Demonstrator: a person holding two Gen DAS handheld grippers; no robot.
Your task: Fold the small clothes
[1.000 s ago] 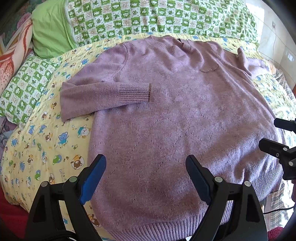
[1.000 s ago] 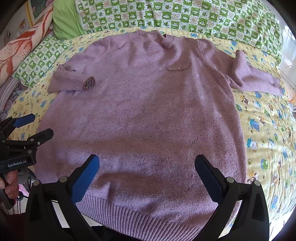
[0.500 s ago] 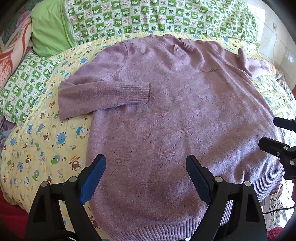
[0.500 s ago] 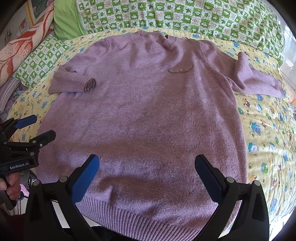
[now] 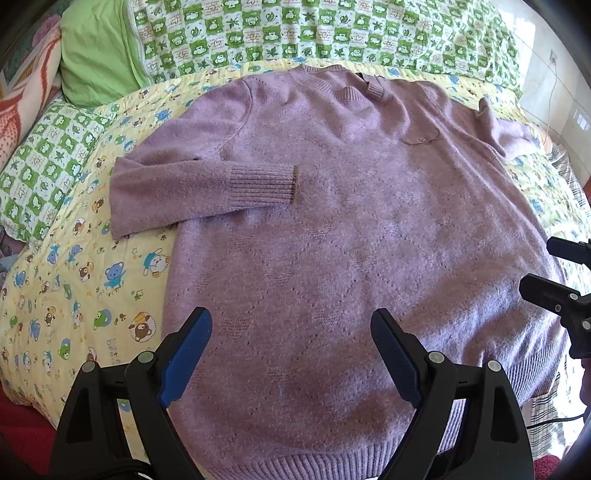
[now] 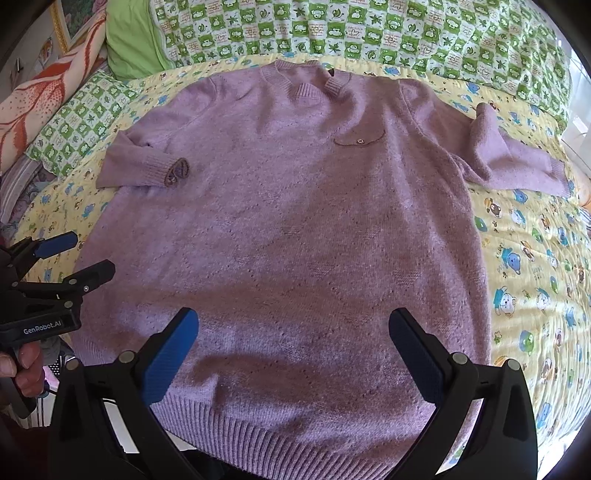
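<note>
While both claws hang over the near hem of the garment, neither touches cloth. The left claw [image 5: 291, 347] stands with its blue-padded fingers spread wide and nothing between them; the right claw [image 6: 293, 349] is likewise spread and holds nothing. Each shows in the other's view: the right claw at the far right edge of the left wrist view, the left claw at the far left edge of the right wrist view, with the hand [image 6: 22, 369] gripping its handle.

Directly below and ahead of both claws lies the lilac sweater [image 5: 351, 229], spread front-up on the bed, its ribbed hem [image 6: 280, 439] nearest the claws and its neckline farthest. Ahead and to the left of the left claw, the left sleeve [image 5: 199, 192] is folded inward, its ribbed cuff resting on the sweater body. Ahead and to the right of the right claw, the right sleeve [image 6: 517, 158] lies out sideways on the yellow cartoon-print sheet [image 6: 535, 266]. Beyond the neckline runs the green checked quilt [image 5: 314, 33], with a plain green pillow [image 5: 96, 51] to its left.
</note>
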